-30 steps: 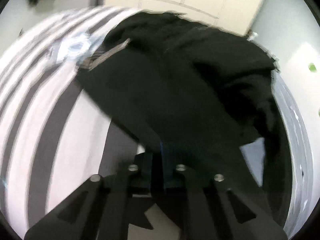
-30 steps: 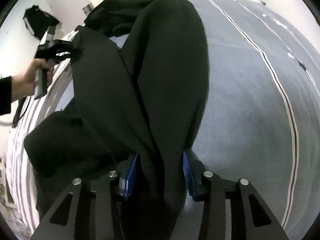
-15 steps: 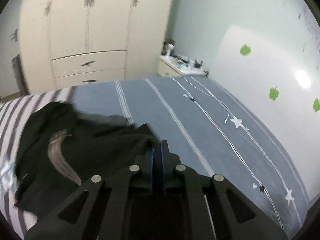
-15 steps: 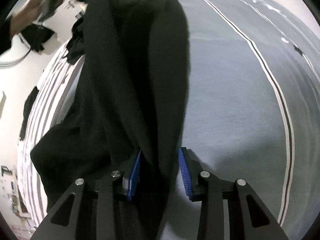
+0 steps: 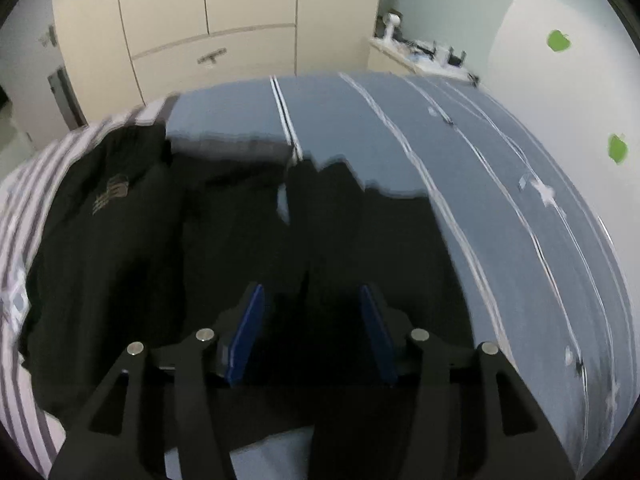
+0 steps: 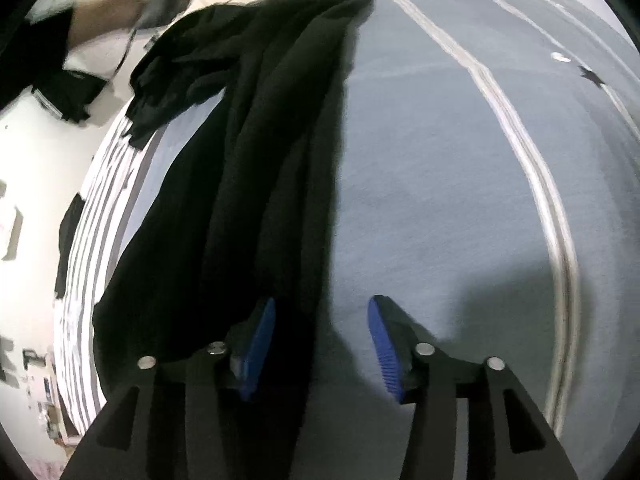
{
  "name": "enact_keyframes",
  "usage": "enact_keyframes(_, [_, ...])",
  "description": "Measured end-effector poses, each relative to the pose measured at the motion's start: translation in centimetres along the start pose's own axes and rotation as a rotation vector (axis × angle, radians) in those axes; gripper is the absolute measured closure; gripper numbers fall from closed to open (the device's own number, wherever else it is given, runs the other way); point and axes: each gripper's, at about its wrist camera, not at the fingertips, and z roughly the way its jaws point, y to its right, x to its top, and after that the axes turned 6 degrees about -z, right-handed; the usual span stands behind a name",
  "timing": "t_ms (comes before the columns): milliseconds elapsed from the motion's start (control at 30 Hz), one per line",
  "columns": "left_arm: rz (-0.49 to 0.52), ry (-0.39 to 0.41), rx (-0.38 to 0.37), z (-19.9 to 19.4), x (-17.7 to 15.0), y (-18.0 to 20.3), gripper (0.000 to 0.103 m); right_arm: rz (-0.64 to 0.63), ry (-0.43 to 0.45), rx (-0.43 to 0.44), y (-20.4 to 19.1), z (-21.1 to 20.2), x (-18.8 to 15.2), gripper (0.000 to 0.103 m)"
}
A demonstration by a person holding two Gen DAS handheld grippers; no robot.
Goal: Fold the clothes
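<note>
Black garment (image 6: 256, 168) lies stretched along the blue bed (image 6: 440, 184), both tongs, left (image 5: 312, 300) and right (image 6: 322, 312), just opening and released over it; next regrip wants edges aligned, wrinkles smoothed.

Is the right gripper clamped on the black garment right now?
No. The right gripper has its blue pads apart, and the black garment lies loose on the bed past its left pad.
</note>
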Motion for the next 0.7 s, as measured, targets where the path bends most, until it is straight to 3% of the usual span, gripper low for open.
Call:
enact_keyframes(133, [-0.015, -0.04, -0.06, -1.1, -5.2, -3.1, 0.055, 0.04, 0.038, -0.034, 1.2, -0.4, 1.7, 0.048])
enact_keyframes(300, [0.061, -0.031, -0.078, -1.5, -9.7, -3.1, 0.055, 0.008, 0.075, -0.077, 2.0, -0.2, 4.9, 0.048])
enact_keyframes(467, [0.051, 0.018, -0.14, -0.8, -9.0, -0.9, 0.055, -0.035, 0.125, -0.12, 1.4, 2.1, 11.0, 0.048])
enact_keyframes(700, [0.091, 0.005, -0.137, 2.8, -7.6, 1.5, 0.056, 0.005, 0.154, -0.121, 1.7, 6.3, 20.3, 0.048])
